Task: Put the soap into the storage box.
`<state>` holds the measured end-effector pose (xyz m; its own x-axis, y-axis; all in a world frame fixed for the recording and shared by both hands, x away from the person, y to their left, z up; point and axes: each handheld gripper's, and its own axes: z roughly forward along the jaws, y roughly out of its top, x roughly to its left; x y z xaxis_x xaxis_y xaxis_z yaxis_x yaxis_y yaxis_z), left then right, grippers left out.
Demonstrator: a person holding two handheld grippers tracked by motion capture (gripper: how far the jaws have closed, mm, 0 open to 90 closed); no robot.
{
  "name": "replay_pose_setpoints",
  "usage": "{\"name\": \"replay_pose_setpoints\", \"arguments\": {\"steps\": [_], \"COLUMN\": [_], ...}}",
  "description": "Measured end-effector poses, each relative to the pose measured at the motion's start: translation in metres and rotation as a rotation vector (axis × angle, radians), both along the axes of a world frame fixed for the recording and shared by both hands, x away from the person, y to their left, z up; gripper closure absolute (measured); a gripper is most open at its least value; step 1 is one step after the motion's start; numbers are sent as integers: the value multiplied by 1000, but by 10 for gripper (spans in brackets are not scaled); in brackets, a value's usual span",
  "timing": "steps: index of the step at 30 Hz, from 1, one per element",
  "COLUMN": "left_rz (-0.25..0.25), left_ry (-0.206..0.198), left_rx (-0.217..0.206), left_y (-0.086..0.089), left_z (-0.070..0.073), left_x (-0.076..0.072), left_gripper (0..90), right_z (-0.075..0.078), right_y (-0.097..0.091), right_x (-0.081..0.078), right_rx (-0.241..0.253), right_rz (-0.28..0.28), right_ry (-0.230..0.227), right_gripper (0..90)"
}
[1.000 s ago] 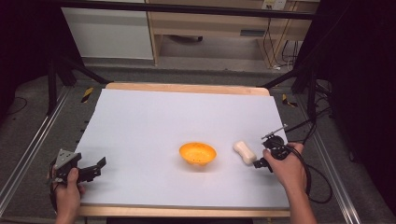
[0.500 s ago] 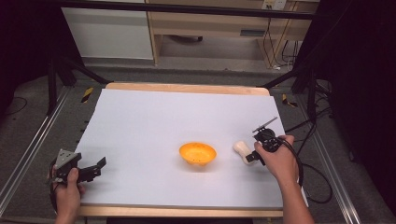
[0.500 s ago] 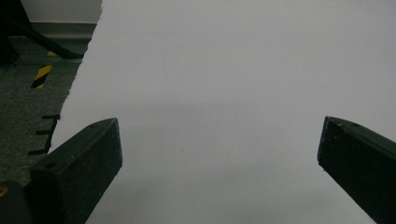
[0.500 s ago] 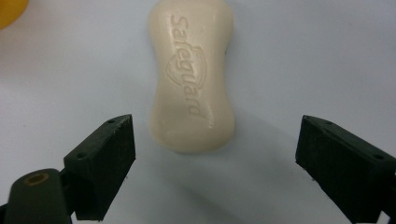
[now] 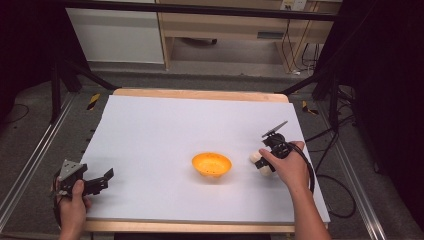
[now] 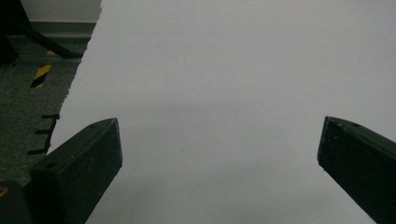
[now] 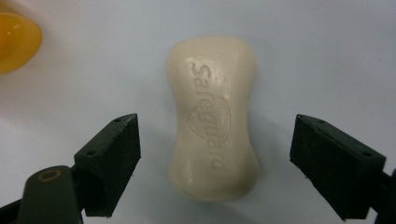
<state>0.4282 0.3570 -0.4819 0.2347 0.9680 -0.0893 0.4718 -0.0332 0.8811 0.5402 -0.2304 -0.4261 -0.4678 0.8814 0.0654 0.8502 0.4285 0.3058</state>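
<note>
Right gripper (image 7: 215,154) — jaws spread — straddles the cream soap bar (image 7: 213,116), right of the orange bowl (image 5: 211,164); left gripper (image 6: 219,154) spread over bare table (image 5: 165,125).

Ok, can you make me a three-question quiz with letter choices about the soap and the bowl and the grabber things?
1. Where is the soap lying?
A. inside the bowl
B. on the white table, right of the bowl
C. on the floor

2. What colour is the bowl?
A. orange
B. blue
C. green

3. How is the right gripper standing?
A. shut on the soap
B. open, one jaw on each side of the soap
C. holding the bowl

Answers: 1 B, the high view shows it on the table beside the bowl. 2 A, it is plainly orange. 3 B, bare table shows between each jaw and the soap.
</note>
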Motion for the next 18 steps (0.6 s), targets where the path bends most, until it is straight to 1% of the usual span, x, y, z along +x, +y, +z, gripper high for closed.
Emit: {"name": "replay_pose_setpoints", "arguments": {"steps": [1, 2, 3, 4, 8, 12, 13, 16, 18], "left_rz": [0, 0, -1, 0, 0, -1, 0, -2, -1], "left_ry": [0, 0, 0, 0, 0, 2, 3, 3, 2], "left_rx": [0, 0, 0, 0, 1, 0, -2, -1, -3], "left_y": [0, 0, 0, 0, 0, 0, 0, 0, 0], "left_z": [0, 0, 0, 0, 0, 0, 0, 0, 0], "left_x": [0, 0, 0, 0, 0, 0, 0, 0, 0], "left_gripper": [0, 0, 0, 0, 0, 0, 0, 0, 0], "right_z": [0, 0, -1, -1, -3, -5, -6, -9, -11], "right_y": [0, 4, 6, 7, 12, 14, 15, 16, 16], "right_x": [0, 2, 4, 5, 10, 14, 15, 17, 17], "right_rx": [0, -2, -7, -4, -24, -17, -17, -22, -33], "right_rz": [0, -13, -11, -12, -4, -6, -7, -6, -16], "right_ry": [0, 0, -9, -7, -2, 11, 23, 39, 43], "right_gripper": [172, 208, 221, 234, 255, 283, 326, 381, 405]}}
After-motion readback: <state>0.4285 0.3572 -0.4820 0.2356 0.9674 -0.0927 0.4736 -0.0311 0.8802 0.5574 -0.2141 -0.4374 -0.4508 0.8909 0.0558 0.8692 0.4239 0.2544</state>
